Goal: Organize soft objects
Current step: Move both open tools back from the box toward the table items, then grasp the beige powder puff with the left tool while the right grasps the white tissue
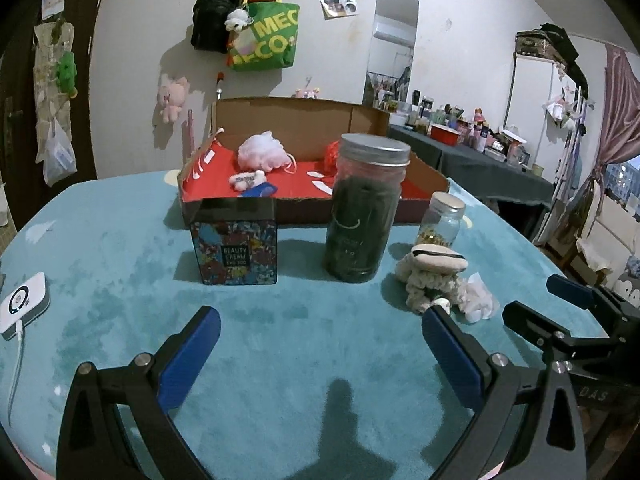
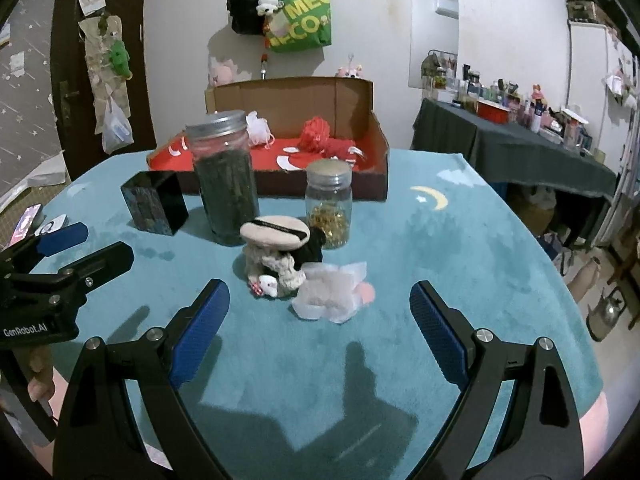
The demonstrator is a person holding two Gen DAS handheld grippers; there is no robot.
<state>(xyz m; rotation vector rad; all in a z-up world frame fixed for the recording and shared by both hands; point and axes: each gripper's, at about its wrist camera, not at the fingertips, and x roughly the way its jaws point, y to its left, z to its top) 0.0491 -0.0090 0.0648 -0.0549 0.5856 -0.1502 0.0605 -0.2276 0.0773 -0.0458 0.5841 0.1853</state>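
A small heap of soft objects (image 2: 280,260) sits on the teal plush table (image 2: 460,248), just in front of two glass jars: a flat beige powder puff (image 2: 274,233) on top of a chunky cream knit piece, a black item behind, and a crumpled white-pink mesh piece (image 2: 332,292) beside it. The right gripper (image 2: 320,308) hovers near the heap with fingers spread wide and empty; the left gripper (image 1: 320,334) is likewise released, holding nothing. The likely risks: the loose puff could slide off when the knit is pinched, or a finger could knock over the tall jar (image 2: 226,180) or the small jar (image 2: 329,204) close behind. The cardboard box (image 2: 296,92), lined in red, already holds fluffy bath poufs.
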